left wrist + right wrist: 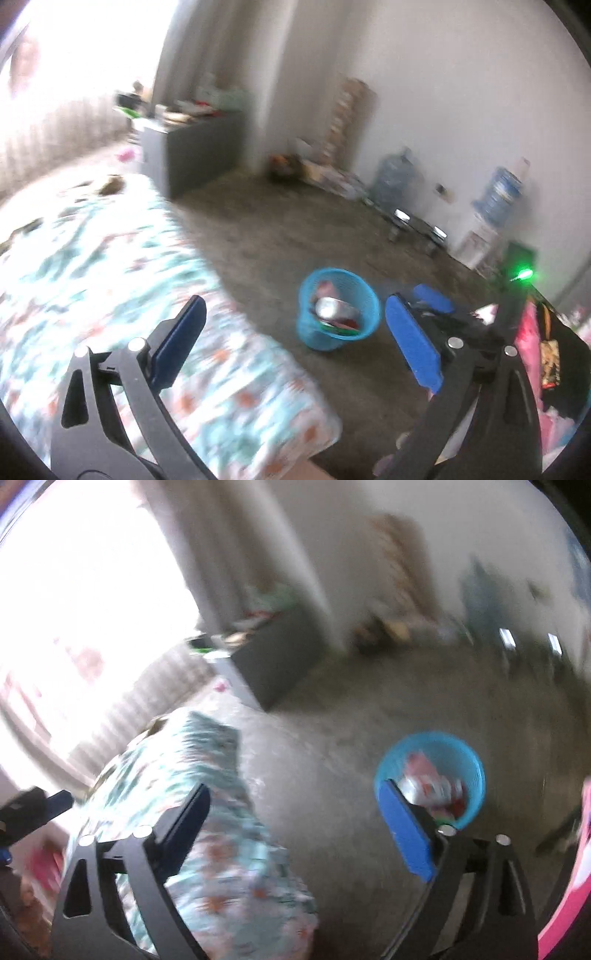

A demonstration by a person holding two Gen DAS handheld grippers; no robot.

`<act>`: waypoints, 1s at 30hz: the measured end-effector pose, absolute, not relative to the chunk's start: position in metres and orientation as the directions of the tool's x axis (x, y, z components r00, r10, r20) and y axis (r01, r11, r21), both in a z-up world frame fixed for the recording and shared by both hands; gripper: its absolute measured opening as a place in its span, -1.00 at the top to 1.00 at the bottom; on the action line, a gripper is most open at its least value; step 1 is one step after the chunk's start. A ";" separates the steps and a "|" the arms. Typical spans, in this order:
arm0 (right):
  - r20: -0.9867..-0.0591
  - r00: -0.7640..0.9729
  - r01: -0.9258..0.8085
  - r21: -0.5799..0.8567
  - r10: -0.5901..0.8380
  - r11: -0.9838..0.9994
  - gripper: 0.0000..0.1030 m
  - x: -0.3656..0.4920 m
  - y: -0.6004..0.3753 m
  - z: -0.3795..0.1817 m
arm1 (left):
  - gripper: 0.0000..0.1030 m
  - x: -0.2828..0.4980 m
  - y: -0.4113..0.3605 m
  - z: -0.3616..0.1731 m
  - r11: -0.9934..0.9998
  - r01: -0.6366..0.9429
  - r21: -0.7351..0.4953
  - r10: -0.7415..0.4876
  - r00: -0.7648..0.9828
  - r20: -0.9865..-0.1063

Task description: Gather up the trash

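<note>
While both pictures smear with motion blur, the left gripper [291, 332] and the right gripper [295, 827] hang above a bedroom floor [280, 229] with their jaws spread about as wide as they go and nothing between the blue pads. The trash sits in a blue mesh bin [338, 314] on the bare floor, just off the corner of a bed [110, 258] with a floral cover; a silvery can [327, 308] and red-and-white wrappers [432, 782] lie inside it, well below the rim. In the right wrist view the bin [430, 775] shows just past the right-hand pad.

Both loads appear to be dropped, so this round of collecting looks done, and any further litter would have to be found. Dark scraps on the far side of the bed may be more of it, though the blur makes that uncertain.

The risks lie in the next sweep. A low swing of either gripper past the light bin could knock it over and spill the can and wrappers. Open jaws dragged across the bed could snag the cover instead of a scrap. With the view this smeared, a small piece could simply be missed.
</note>
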State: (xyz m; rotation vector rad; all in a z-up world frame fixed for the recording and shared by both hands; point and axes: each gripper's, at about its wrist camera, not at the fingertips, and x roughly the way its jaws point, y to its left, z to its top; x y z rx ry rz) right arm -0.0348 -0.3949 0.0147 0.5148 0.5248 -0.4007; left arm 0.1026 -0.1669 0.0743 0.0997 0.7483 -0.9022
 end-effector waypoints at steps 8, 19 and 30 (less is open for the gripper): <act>-0.527 0.805 0.385 0.117 -0.271 0.916 -0.87 -0.044 -0.293 0.069 | -0.83 0.070 -0.068 0.072 0.873 0.466 -0.145 -0.453 0.664 -0.595; -0.732 0.644 0.339 0.011 -0.224 0.941 -0.87 -0.069 -0.223 0.014 | -0.83 0.024 -0.012 0.002 0.981 0.194 0.003 -0.127 0.656 -0.744; -0.741 0.597 0.345 -0.109 -0.308 0.932 -0.87 -0.079 -0.219 -0.004 | -0.83 0.017 -0.006 -0.005 0.985 0.157 0.065 -0.053 0.648 -0.760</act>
